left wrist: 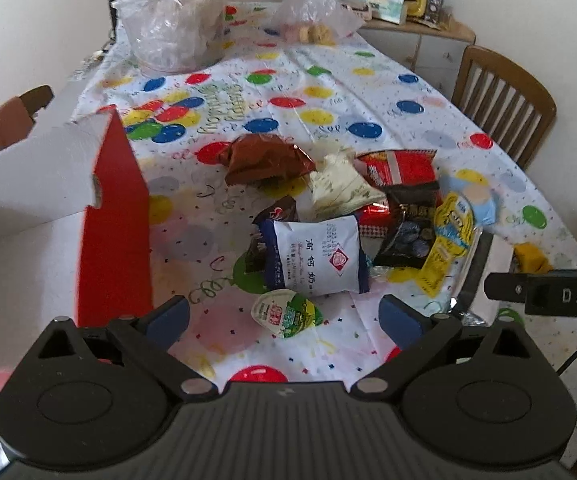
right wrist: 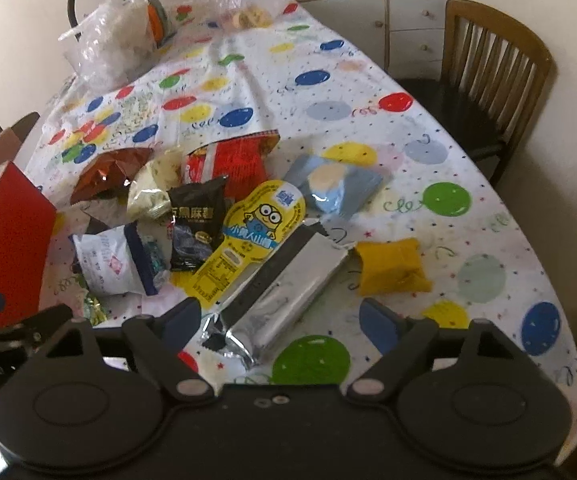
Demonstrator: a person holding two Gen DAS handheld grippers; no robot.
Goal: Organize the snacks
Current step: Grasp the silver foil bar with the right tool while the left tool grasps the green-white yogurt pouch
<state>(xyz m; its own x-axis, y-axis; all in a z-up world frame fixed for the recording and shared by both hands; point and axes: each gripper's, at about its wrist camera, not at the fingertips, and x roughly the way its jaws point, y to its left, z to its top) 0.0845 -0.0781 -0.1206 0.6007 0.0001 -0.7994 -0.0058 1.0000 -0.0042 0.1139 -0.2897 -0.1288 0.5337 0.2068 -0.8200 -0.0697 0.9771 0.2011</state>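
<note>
Two grippers hang over the snack pile, both with their tongs spread apart and clamped on nothing. The left gripper (left wrist: pixel 284 316) sits above a small round jelly cup (left wrist: pixel 287 314) with a green and white lid, which lies on the balloon-print tablecloth (left wrist: pixel 328 92) between the blue fingertips (left wrist: pixel 168 318). Just beyond the cup lies a white milk packet (left wrist: pixel 315 256) with blue ends. To its left stands an open red box (left wrist: pixel 114 224) with a white flap.

The right gripper (right wrist: pixel 282 320) hovers over a long silver foil pack (right wrist: pixel 284 288), which lies slanted on the cloth; one end lies between its fingers. A yellow minion-print packet (right wrist: pixel 248 236) overlaps the silver pack's far left side. A black packet (right wrist: pixel 196 224) lies just left of that, a mustard-yellow pouch (right wrist: pixel 392 266) lies to the right, and a pale blue packet (right wrist: pixel 336 188) sits beyond. A brown wrapper (right wrist: pixel 108 176), a cream packet (right wrist: pixel 154 188) and a red bag (right wrist: pixel 240 160) lie at the far edge of the heap.

A wooden chair (right wrist: pixel 496 64) stands at the table's right side.
</note>
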